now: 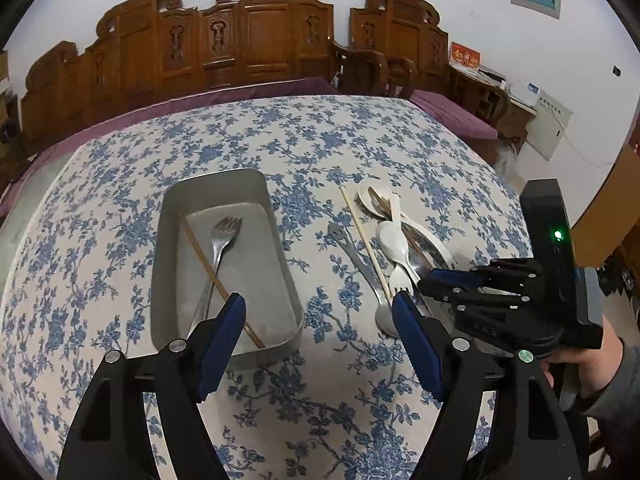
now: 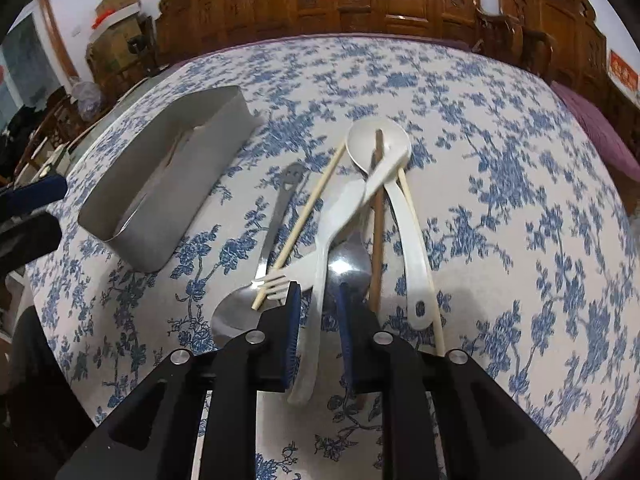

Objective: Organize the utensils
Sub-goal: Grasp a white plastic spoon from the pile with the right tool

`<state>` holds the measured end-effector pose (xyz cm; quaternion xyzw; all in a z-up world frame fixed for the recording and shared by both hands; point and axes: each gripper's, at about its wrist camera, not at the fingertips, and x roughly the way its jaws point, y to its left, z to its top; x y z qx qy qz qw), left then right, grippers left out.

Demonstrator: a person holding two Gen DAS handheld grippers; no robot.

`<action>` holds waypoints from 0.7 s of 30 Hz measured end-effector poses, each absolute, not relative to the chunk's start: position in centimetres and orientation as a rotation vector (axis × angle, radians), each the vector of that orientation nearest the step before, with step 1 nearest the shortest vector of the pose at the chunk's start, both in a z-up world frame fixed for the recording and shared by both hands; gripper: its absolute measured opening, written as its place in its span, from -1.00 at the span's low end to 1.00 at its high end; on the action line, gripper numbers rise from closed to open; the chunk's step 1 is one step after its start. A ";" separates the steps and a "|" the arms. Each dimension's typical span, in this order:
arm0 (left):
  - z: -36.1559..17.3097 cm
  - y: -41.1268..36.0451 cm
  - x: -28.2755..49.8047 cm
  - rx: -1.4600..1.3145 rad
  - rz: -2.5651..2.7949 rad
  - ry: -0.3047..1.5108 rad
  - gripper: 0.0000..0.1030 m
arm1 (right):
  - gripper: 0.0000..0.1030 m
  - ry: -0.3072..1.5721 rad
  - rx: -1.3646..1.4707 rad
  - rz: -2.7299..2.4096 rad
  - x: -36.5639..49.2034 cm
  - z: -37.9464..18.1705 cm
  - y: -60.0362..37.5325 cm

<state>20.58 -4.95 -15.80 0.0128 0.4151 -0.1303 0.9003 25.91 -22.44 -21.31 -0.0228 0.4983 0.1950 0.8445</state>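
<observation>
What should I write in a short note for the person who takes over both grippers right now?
Left gripper: open, holds nothing, hovers by the metal tray.
Right gripper: fingers on each side of the white spoon handle, not closed.
Done: metal fork and one chopstick are in the tray.
Left: the pile on the tablecloth with white spoons, white fork, metal spoons, chopsticks.
</observation>
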 end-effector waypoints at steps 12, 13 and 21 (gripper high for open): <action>-16.7 -6.5 20.5 0.041 -0.283 0.876 0.41 | -0.90 1.110 -0.040 0.428 25.2 -22.4 -22.4; -16.7 -6.6 20.5 0.043 -0.282 0.878 0.41 | -0.90 1.107 -0.040 0.434 25.1 -22.2 -22.6; -17.7 -8.2 21.7 0.050 -0.287 0.907 0.41 | -0.91 1.030 -0.067 0.445 23.8 -18.6 -24.5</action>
